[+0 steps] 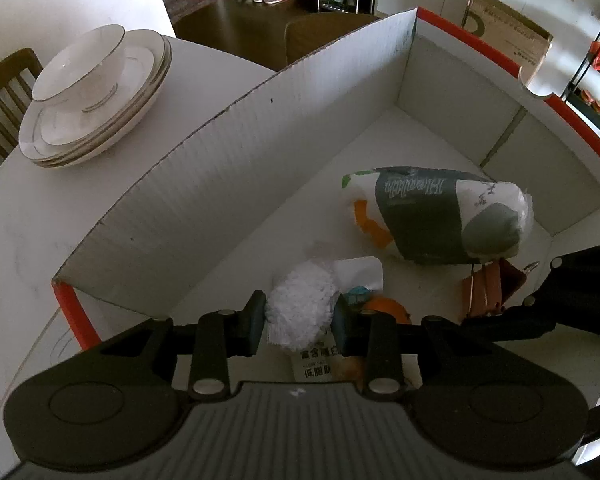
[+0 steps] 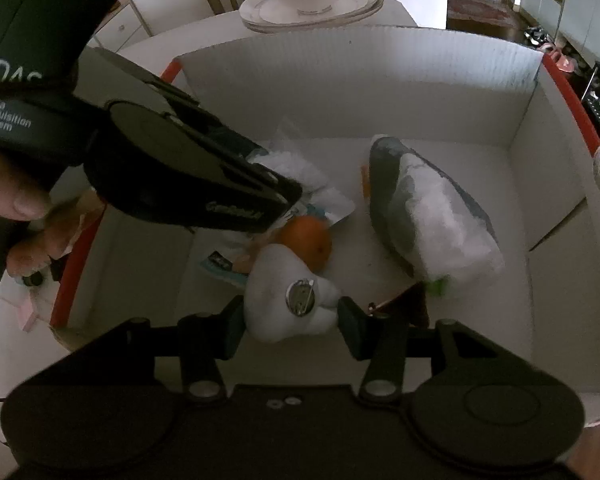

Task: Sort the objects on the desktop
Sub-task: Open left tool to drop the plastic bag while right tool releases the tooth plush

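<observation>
Already both loads hang inside the white corrugated box with red edges (image 1: 236, 152): the left hand-held gripper (image 1: 300, 316) pinches a fluffy white microfibre pad (image 1: 300, 308), the right hand-held gripper (image 2: 290, 316) clamps a soft white pin-backed plush (image 2: 288, 296), directly above the orange fruit (image 2: 306, 242).

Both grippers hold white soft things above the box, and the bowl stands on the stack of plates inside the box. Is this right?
Not quite: the bowl on the plates stands outside the box, on the table beside it, as the left wrist view shows. The rest is right.
</observation>
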